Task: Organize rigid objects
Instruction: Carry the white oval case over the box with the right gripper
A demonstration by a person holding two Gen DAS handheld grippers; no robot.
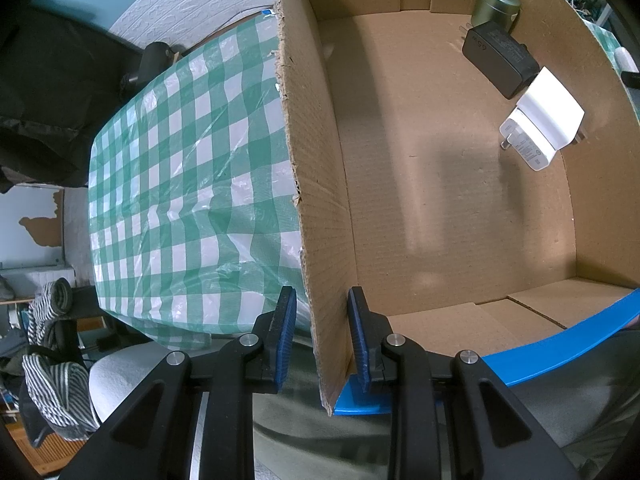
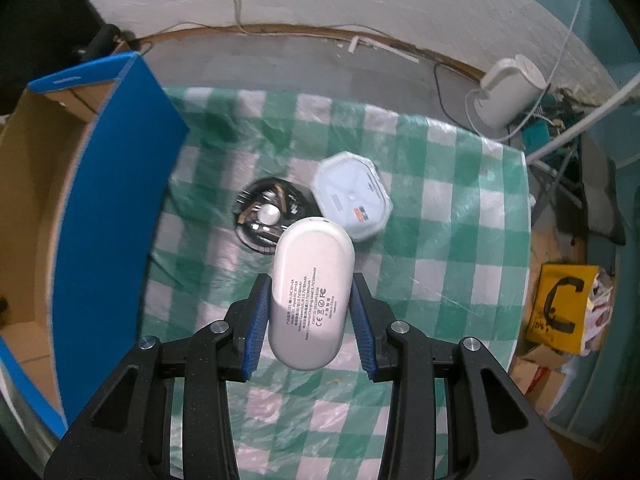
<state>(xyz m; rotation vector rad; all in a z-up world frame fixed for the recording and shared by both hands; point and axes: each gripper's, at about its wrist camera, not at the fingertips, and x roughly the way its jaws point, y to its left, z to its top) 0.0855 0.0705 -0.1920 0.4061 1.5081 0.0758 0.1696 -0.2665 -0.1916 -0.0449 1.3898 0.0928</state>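
My left gripper (image 1: 322, 340) points down at the near corner of an open cardboard box (image 1: 440, 200), shut on its left wall with one blue pad on each side. A black charger (image 1: 500, 60), a white plug adapter (image 1: 540, 128) and a green tin (image 1: 498, 4) lie at the box's far right. My right gripper (image 2: 310, 320) is shut on a white oval charging case (image 2: 310, 280), held above the green checked tablecloth (image 2: 440, 240). Below it on the cloth lie a round black cable case (image 2: 260, 216) and a pale lidded container (image 2: 352, 200). The box's blue outer wall (image 2: 112, 220) stands to the left.
A white kettle (image 2: 508, 92) and cables sit on the floor beyond the table's far right corner. A yellow bag (image 2: 560, 308) stands by the table's right edge. Striped clothing on a chair (image 1: 56, 360) is to the left of the table.
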